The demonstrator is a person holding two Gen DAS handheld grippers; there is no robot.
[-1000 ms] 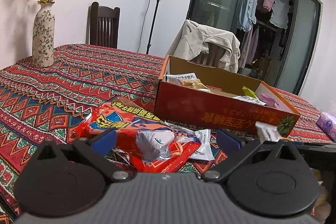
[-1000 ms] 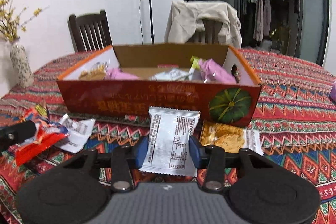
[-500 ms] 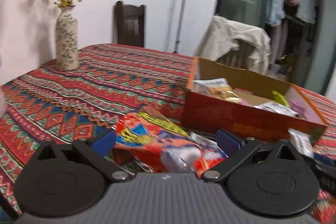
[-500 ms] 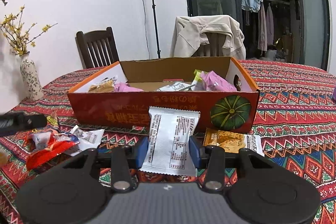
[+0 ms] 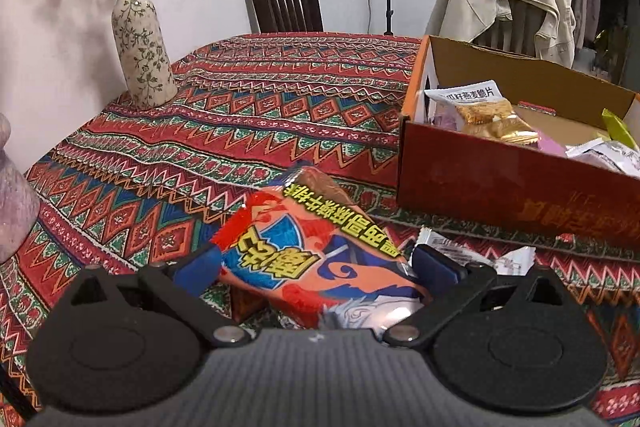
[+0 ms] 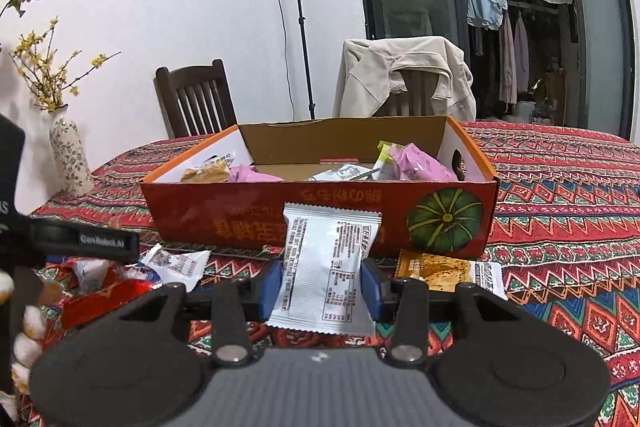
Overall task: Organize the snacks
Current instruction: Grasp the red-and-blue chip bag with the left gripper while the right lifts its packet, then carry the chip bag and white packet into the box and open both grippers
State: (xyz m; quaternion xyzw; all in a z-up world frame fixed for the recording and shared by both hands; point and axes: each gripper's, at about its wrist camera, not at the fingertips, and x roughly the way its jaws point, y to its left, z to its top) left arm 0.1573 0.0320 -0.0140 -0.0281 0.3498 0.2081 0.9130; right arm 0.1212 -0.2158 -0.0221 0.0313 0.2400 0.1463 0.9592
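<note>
I see the bench (image 5: pixel 256 107) under a red zigzag-patterned cloth. On it stand a flowered vase (image 5: pixel 140 51) by the wall and an open orange snack box (image 6: pixel 320 203). Before the box lie a red packet (image 5: pixel 320 259), white wrappers (image 6: pixel 176 263) and a golden cracker packet (image 6: pixel 436 267).

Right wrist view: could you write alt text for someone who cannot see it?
The right gripper holds a white snack packet upright between its blue jaws, in front of an open red cardboard box with a pumpkin picture, already holding several snacks. The box sits on a red patterned tablecloth, with more packets lying beside it.
</note>
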